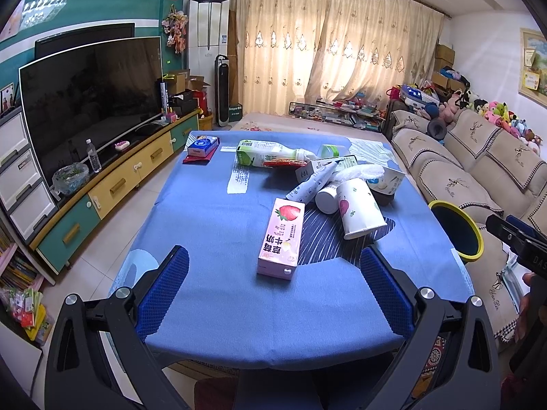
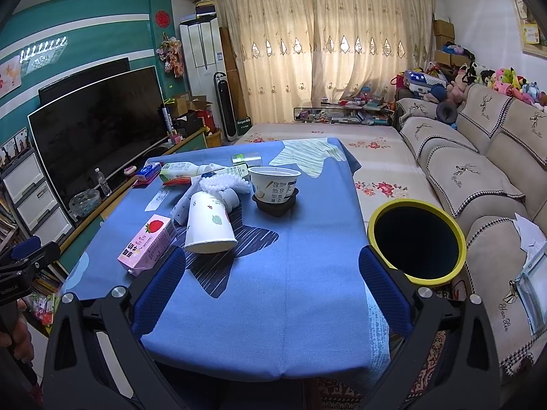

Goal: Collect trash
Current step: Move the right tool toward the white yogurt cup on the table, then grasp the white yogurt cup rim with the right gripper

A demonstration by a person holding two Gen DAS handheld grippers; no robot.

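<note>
Lying tipped paper cup (image 2: 209, 227), bin (image 2: 417, 239) — dark inside

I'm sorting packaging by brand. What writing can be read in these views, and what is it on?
"草莓牛奶": pink carton, lying flat on the tablecloth.
"Yan Xin": embroidered on the sofa cover; the first letter is uncertain.
Too small or blurred to read: the print on the yoghurt tub, the green-and-white bottle and the blue pack.

A home living room, this: big television (image 1: 92, 99) on a low cabinet (image 1: 112, 188), covered sofa (image 2: 478, 184) heaped with plush toys (image 2: 512, 82), drawn curtains (image 2: 324, 51) glowing.
</note>
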